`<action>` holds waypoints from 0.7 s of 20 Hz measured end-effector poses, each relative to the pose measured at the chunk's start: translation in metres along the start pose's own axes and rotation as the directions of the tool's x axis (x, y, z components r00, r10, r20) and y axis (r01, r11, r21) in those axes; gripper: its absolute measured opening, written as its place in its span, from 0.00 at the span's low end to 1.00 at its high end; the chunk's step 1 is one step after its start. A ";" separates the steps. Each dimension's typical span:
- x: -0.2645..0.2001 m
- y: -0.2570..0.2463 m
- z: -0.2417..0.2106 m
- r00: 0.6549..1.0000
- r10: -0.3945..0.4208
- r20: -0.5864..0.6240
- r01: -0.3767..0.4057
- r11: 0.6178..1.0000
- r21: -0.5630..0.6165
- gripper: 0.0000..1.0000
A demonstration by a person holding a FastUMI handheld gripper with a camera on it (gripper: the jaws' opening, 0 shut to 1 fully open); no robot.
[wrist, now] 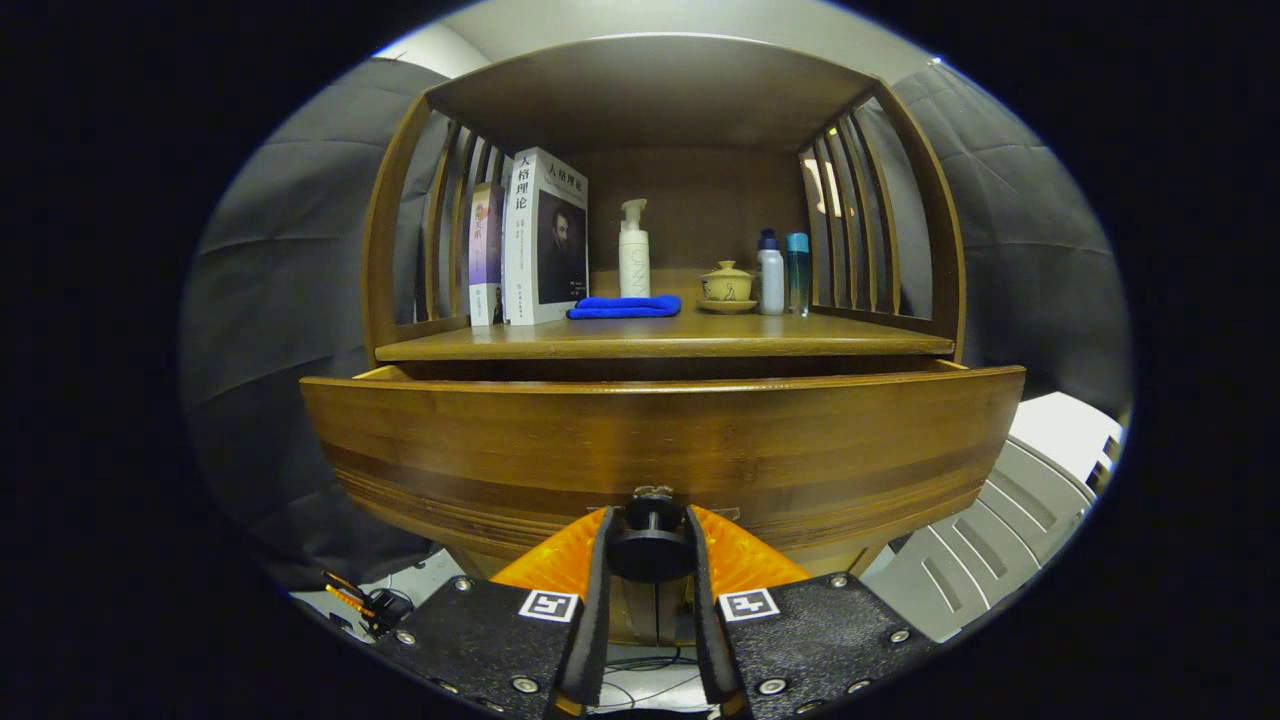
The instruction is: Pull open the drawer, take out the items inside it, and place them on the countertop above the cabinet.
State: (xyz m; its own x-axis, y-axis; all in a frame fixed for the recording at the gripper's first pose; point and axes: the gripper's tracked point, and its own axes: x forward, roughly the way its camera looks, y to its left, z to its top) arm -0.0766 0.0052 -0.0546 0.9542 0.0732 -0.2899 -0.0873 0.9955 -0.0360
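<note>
Only the gripper [650, 540] clamps the drawer [660, 450] knob [650, 548]; book titles illegible.

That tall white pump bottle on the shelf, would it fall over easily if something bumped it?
Probably yes. The white pump bottle stands upright, tall and narrow on a small base, so a sideways nudge near its pump head would likely tip it. It looks like plastic, so probably not fragile. The folded blue cloth lies at its foot and might soften a forward fall. The gripper is shut on the drawer knob.

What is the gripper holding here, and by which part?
The gripper is shut on the drawer, by its round knob at the front.
</note>
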 end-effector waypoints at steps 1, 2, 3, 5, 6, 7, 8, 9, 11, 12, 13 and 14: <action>-0.005 0.000 0.000 1.000 0.003 0.002 -0.003 1.000 -0.006 0.37; -0.009 0.000 -0.002 1.000 0.007 0.001 -0.007 1.000 -0.008 0.37; -0.014 0.000 -0.003 1.000 0.011 0.000 -0.011 1.000 -0.007 0.37; -0.022 0.000 -0.005 1.000 0.018 -0.002 -0.018 1.000 -0.004 0.37; -0.026 0.000 -0.006 1.000 0.021 -0.002 -0.021 1.000 -0.006 0.37; -0.030 0.000 -0.006 1.000 0.022 0.001 -0.022 1.000 -0.009 0.37; -0.033 0.000 -0.008 1.000 0.023 0.001 -0.023 1.000 -0.017 0.37; -0.035 0.000 -0.008 1.000 0.024 0.002 -0.024 1.000 -0.019 0.37; -0.039 0.000 -0.012 1.000 0.026 -0.007 -0.026 1.000 -0.008 0.37; -0.042 0.001 -0.015 0.999 0.030 -0.017 -0.030 1.000 -0.009 0.37; -0.046 0.001 -0.018 0.999 0.033 -0.020 -0.033 0.999 -0.015 0.37; -0.050 0.001 -0.016 0.999 0.038 -0.010 -0.038 0.999 -0.017 0.37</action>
State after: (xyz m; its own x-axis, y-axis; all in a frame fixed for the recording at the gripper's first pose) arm -0.1294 0.0015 -0.0554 0.9473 0.1104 -0.3006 -0.1286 0.9908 -0.0413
